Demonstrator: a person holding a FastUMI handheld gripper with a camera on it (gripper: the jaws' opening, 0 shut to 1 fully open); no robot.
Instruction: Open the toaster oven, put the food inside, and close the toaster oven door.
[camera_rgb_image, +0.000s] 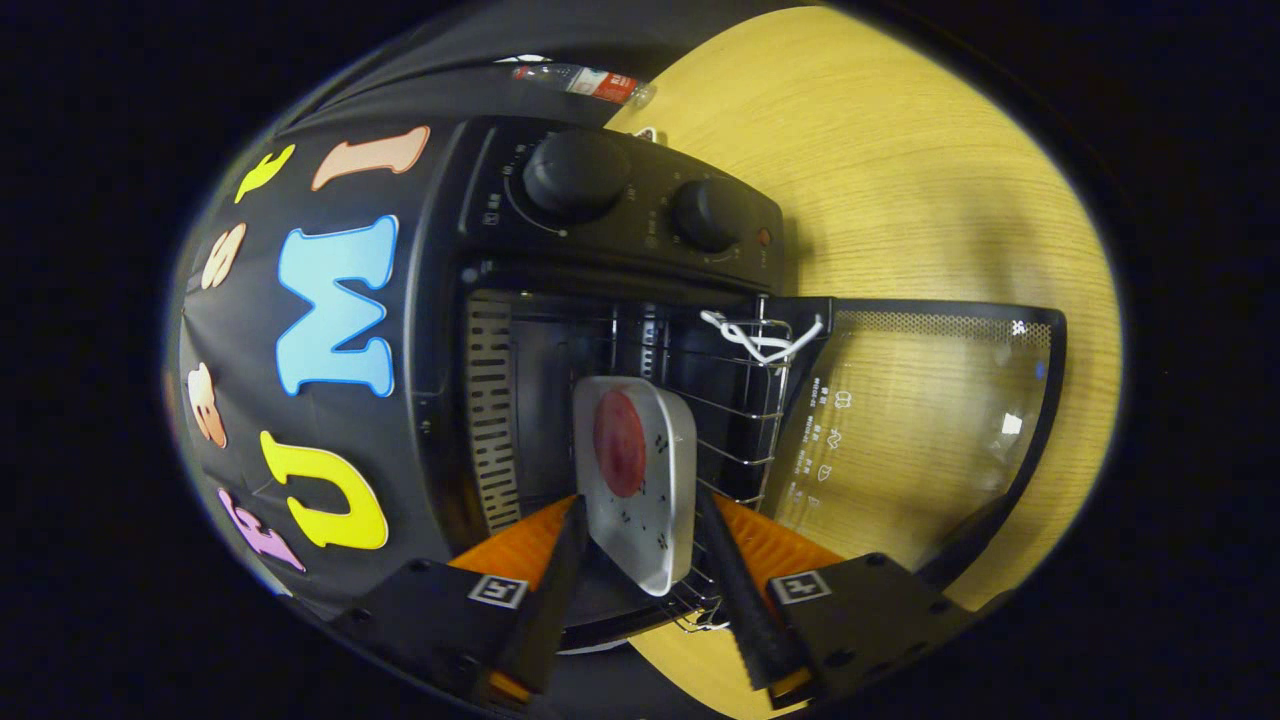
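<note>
Between the jaws of the gripper (640, 560), the grey tray (640, 480) with a round red piece of food (620, 443) on it sits gripped edge-on; both fingers (550, 580) press its long sides, so jaws closed on the tray. View is rolled: the toaster oven (600, 300) appears turned on its side, control knobs (577, 172) at the far end, the glass door (930, 420) swung fully open to the right over the wooden surface (900, 180). The tray's long axis points straight ahead into the oven cavity, its far end already over the wire rack (745, 420) and past the door opening, near end at the fingers. A white cord (765, 340) is tied on the rack's front edge. Judgement: insertion step, mid-way; next is pushing further along the rack and releasing, then the door. Risk: tray rim snagging rack wires or cord. A plastic bottle (590, 82) lies far behind the oven.
</note>
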